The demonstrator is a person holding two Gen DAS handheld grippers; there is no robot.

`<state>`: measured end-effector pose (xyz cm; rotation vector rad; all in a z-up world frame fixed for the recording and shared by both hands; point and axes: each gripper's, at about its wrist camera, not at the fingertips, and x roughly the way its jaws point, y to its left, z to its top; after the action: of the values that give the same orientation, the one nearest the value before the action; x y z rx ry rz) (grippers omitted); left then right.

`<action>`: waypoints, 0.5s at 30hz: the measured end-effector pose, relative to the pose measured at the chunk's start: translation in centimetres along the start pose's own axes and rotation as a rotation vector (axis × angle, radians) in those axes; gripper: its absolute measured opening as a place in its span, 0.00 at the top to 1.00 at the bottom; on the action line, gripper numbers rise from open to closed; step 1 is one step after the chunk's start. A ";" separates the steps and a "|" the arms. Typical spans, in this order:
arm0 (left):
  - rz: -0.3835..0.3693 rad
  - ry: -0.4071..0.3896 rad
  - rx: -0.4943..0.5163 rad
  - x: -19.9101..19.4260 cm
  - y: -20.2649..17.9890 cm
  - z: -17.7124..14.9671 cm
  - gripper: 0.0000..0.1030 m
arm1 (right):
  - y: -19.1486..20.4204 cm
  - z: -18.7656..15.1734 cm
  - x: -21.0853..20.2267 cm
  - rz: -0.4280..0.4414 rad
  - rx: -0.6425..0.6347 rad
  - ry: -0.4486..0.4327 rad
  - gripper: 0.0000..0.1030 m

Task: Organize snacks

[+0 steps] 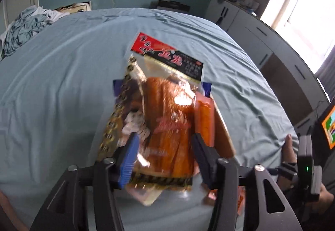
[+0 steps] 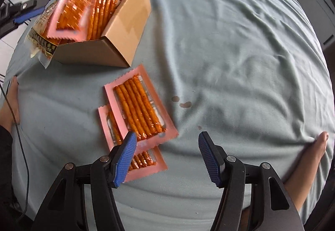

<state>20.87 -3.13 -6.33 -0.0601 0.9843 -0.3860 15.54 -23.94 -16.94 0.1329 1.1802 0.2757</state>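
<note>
A large clear snack bag [image 1: 167,109] with a red and black header and orange sticks inside lies tilted across an open cardboard box [image 1: 224,130]. My left gripper [image 1: 165,136] hovers open over the bag's lower half, its pads clear of it. In the right wrist view the box [image 2: 125,28] sits at the upper left and holds pink snack packs [image 2: 83,7] and the large bag [image 2: 41,30]. Two more pink packs overlap on the sheet, one on top [image 2: 140,109] and one beneath [image 2: 144,164]. My right gripper [image 2: 167,134] is open, its left finger above them.
Everything rests on a bed with a wrinkled pale blue sheet [image 2: 230,53] that has small stains [image 2: 184,104]. A person's bare feet [image 2: 318,147] press the sheet at the near edge. Crumpled clothes [image 1: 25,28] lie far left, cabinets [image 1: 261,42] stand right.
</note>
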 end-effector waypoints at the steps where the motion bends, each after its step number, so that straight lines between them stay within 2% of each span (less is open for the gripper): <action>1: 0.002 0.003 0.002 -0.5 0.3 -0.6 0.27 | 0.1 0.2 0.0 0.006 0.007 -0.003 0.41; 2: 0.008 0.000 0.006 -1.4 0.7 -1.7 0.20 | 0.2 0.3 0.0 0.008 0.011 -0.005 0.41; 4: 0.007 -0.003 0.037 -2.7 1.0 -3.4 0.20 | 0.6 0.6 0.0 0.008 0.006 -0.008 0.41; 8: 0.036 0.057 0.202 -4.7 0.2 -5.7 0.20 | 1.3 0.4 0.4 -0.012 -0.010 0.017 0.41; 10: 0.060 0.070 0.274 -5.9 -0.4 -6.3 0.20 | 1.7 0.6 0.3 -0.087 -0.006 0.013 0.41; 13: 0.083 0.059 0.356 -7.2 -0.8 -6.8 0.17 | 2.5 1.2 -0.7 -0.275 -0.033 -0.065 0.41; 15: 0.111 0.047 0.375 -7.4 -0.9 -7.0 0.10 | 2.9 1.5 -0.8 -0.289 -0.033 -0.064 0.41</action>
<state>11.20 -0.55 -4.09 0.3436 0.9433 -0.4655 16.23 -21.33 -14.96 -0.0583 1.1146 0.0360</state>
